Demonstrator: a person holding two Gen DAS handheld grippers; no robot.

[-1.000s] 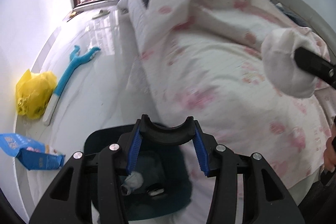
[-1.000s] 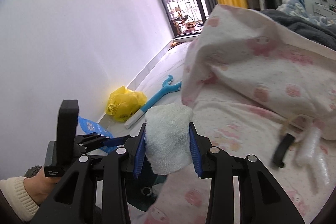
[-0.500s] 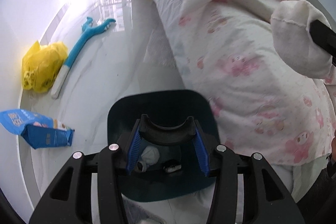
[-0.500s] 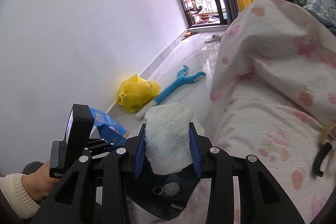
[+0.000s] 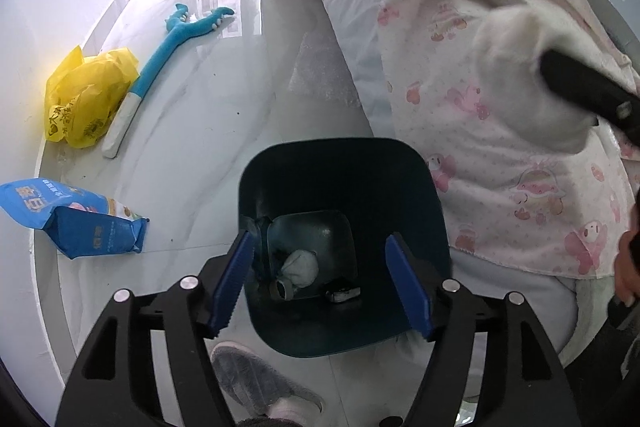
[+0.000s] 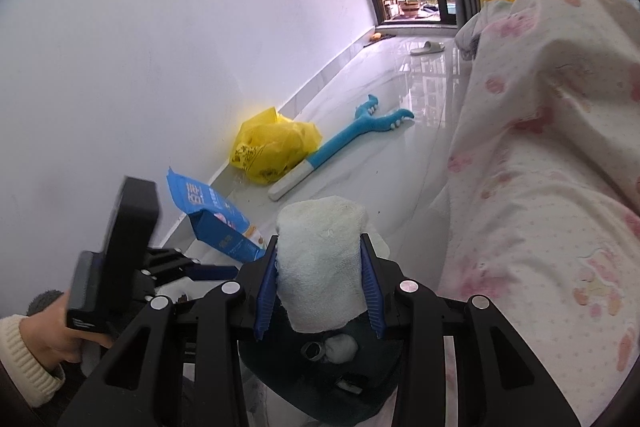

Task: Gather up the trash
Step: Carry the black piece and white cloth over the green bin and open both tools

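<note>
Looking down from the left wrist, the left gripper [image 5: 322,281] hangs with jaws apart over a dark bin [image 5: 344,163] on the floor [image 5: 208,99] beside the bed [image 5: 500,131]; a grey wad [image 5: 300,263] lies inside. From the right wrist, the right gripper [image 6: 320,287] has its jaws clamped on a white cloth [image 6: 322,263] above the bin [image 6: 316,387], with a yellow bag [image 6: 272,143] near the wall.

The floor [image 5: 224,99] is glossy polished stone, mirroring the window. The bin [image 5: 404,187] is smooth dark plastic. The rag [image 6: 320,259] is nubbly white terry cloth; the bag [image 6: 276,143] is crinkled shiny plastic.
</note>
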